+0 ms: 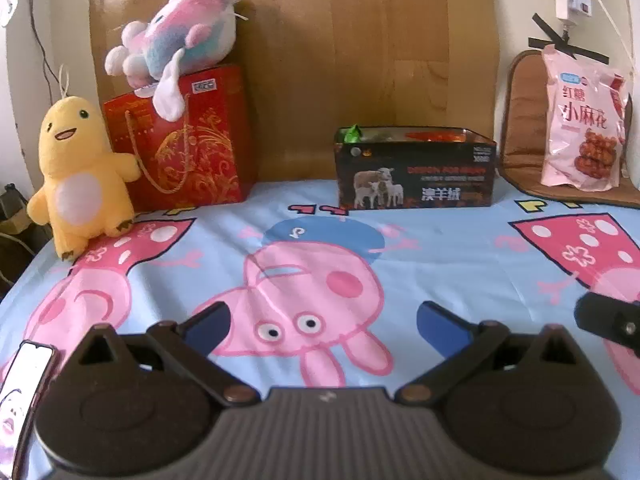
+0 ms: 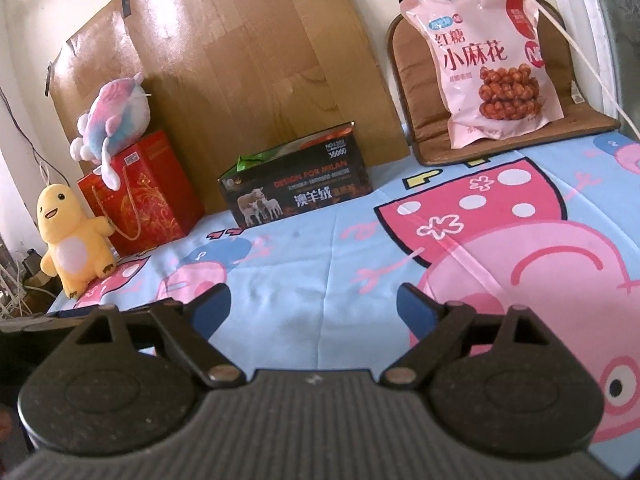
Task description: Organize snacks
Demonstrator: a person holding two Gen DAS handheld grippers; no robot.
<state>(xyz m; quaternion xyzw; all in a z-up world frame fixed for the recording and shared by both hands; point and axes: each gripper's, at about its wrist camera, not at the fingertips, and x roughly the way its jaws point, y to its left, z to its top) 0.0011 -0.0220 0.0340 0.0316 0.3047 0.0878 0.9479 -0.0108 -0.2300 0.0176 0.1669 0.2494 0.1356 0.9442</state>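
Observation:
A black box with a sheep picture [image 1: 416, 176] [image 2: 296, 188] stands on the cartoon bedsheet [image 1: 440, 248] against a cardboard backboard. Snacks poke out of its top: a green wrapper [image 1: 354, 133] [image 2: 250, 160] and orange packs [image 1: 436, 135]. A big pink snack bag [image 1: 580, 120] [image 2: 488, 64] leans upright on a brown cushion [image 1: 520, 120] at the right. My left gripper [image 1: 322, 320] hovers low over the sheet, well short of the box, open and empty. My right gripper [image 2: 314, 308] is likewise open with only sheet between its fingers.
A red gift bag [image 1: 188, 144] [image 2: 148, 196] stands left of the box with a pink-blue plush [image 1: 180, 36] on top. A yellow plush [image 1: 80, 176] [image 2: 74, 236] stands beside it near the bed's left edge. A phone [image 1: 24, 380] lies at the lower left.

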